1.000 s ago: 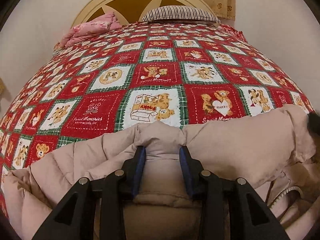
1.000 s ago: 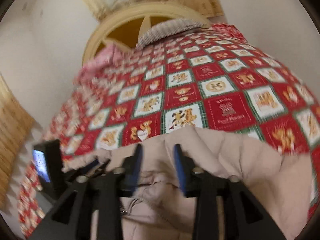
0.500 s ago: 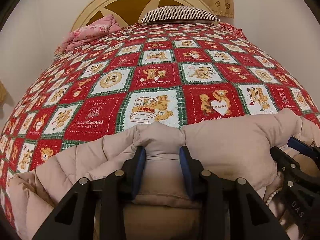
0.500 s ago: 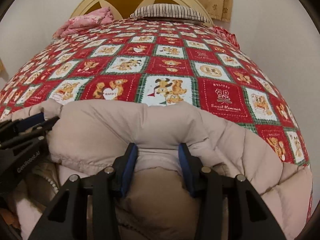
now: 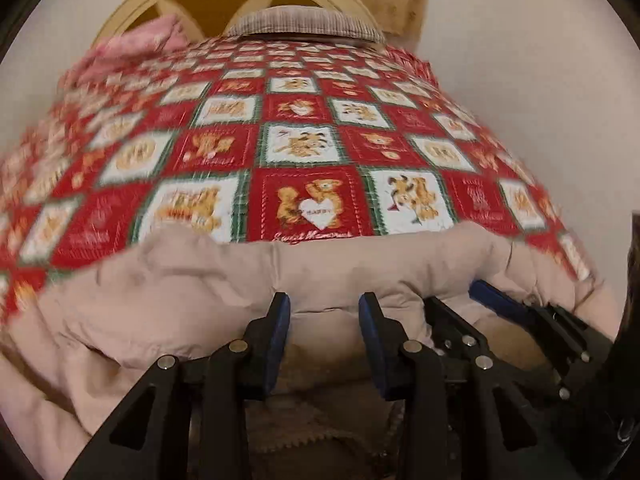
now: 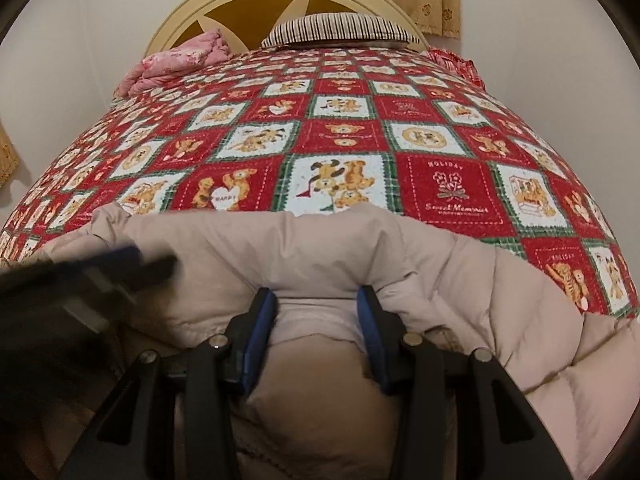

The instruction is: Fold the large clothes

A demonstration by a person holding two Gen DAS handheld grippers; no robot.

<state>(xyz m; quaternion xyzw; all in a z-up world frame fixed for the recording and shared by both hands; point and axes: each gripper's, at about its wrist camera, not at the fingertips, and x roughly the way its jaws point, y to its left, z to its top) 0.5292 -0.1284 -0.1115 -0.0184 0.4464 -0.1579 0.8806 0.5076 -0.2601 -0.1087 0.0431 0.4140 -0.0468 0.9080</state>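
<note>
The left gripper (image 5: 324, 310) and right gripper (image 6: 316, 304) each pinch the puffy beige padded coat (image 6: 460, 280). It lies on a red teddy-bear patchwork bedspread (image 6: 456, 188).

Two black handheld grippers with blue pads point downward, side by side. The left gripper (image 5: 324, 312) and right gripper (image 6: 316, 306) each pinch a fold of padded fabric (the left one's view is blurred, so its grip seems firm).
</note>
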